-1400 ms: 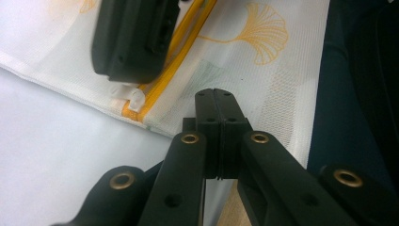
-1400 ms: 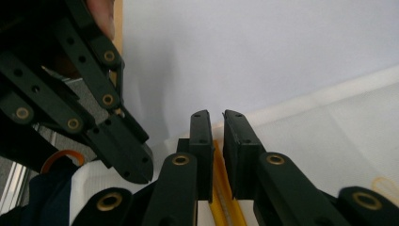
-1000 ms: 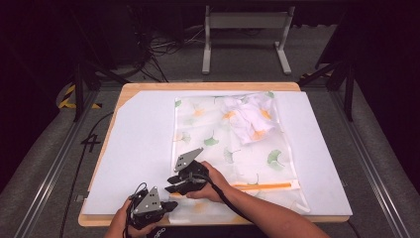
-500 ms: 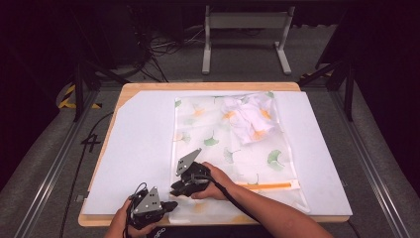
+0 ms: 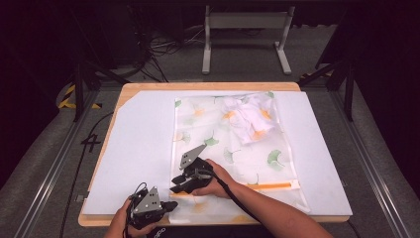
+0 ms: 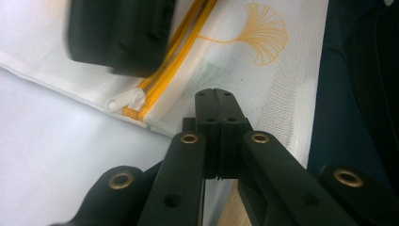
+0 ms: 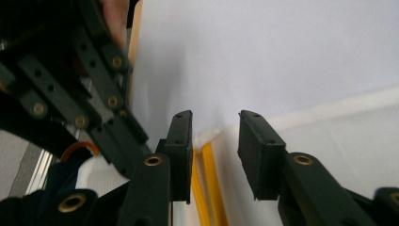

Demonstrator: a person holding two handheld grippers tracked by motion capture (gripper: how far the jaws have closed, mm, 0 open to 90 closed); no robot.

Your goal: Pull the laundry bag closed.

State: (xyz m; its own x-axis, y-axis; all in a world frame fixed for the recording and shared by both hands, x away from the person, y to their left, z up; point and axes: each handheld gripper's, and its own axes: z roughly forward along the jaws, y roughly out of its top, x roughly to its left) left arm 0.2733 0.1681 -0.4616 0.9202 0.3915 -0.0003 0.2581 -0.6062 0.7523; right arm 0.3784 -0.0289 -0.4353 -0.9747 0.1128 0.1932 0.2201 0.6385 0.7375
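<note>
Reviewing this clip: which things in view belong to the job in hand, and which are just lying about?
In the job:
- mesh zipper bag, held at its near corner by the shut left tool
- orange zipper and its white pull tab
- right tool, jaws apart over the zipper
- white garment inside the bag

Lying about:
- white board
- metal stand
- floor cables

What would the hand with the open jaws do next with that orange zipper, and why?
Probably ease the right gripper onto the white zipper pull and close: its jaws stand open over the orange zipper, while the left gripper pinches the mesh bag edge.
</note>
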